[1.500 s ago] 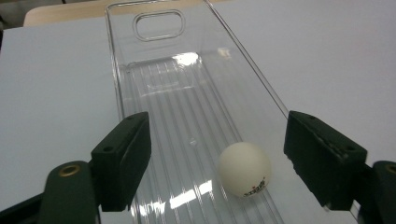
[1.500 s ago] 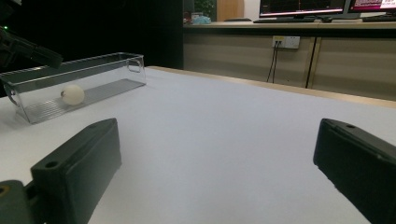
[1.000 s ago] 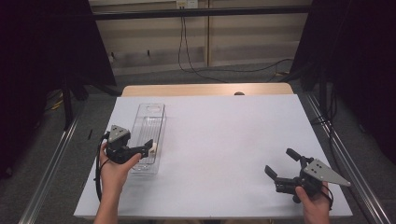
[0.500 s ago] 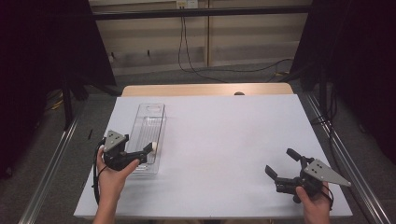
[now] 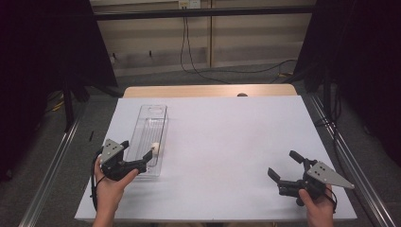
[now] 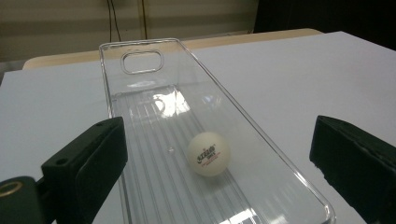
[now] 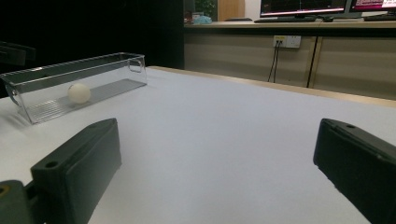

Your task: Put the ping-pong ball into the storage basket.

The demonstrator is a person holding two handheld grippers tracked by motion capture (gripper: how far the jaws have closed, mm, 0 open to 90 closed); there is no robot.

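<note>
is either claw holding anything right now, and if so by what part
Nothing is held. The left claw has just been opening and stands wide, with the ball lying free in the clear tray. The right claw is open over bare table.

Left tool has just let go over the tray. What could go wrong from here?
1. The white ping-pong ball lies loose on the ribbed floor of the clear plastic tray; a knock could roll it along.
2. The left tool, its jaws having just been opening with nothing between them, hangs at the tray's near end; pulling back carelessly might clip the rim and shift the light tray.
3. The right tool stands open far off, too far to steady it.
</note>
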